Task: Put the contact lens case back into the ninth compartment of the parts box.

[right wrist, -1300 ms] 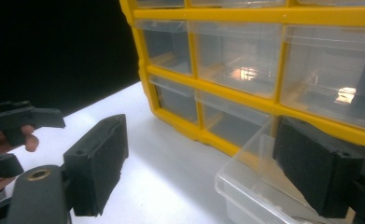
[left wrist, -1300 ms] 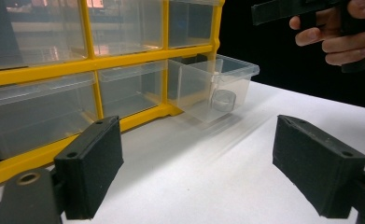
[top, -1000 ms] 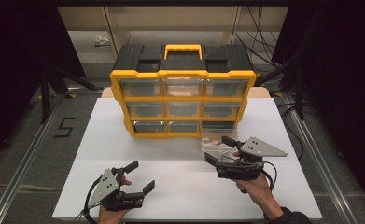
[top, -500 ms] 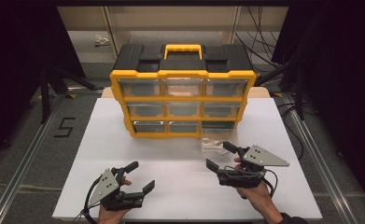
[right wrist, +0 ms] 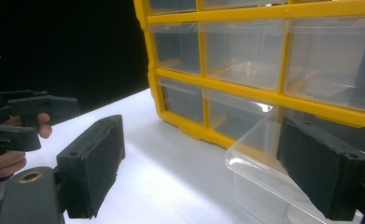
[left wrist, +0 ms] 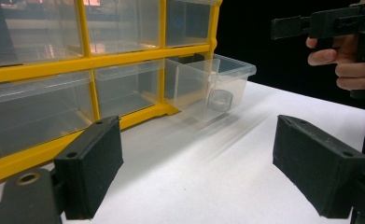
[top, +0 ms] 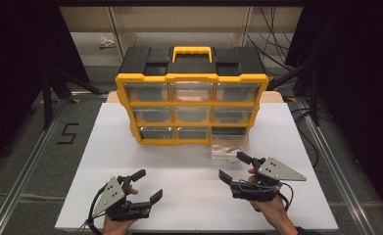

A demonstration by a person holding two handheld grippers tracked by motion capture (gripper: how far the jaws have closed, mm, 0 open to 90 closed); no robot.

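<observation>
Both jaws of the right gripper (top: pixel 235 168) gape, just short of the pulled-out clear drawer (top: pixel 229 146).

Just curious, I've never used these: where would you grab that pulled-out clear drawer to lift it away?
Probably by its front wall. The drawer sticks out of the cabinet toward the person with its top open, so the right tongs, open and nearest, could come from above, one jaw inside, one outside.

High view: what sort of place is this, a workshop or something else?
Probably a lab set up for recording. A white table stands between dark curtains, cables trail behind, and a yellow drawer box sits ready.
</observation>
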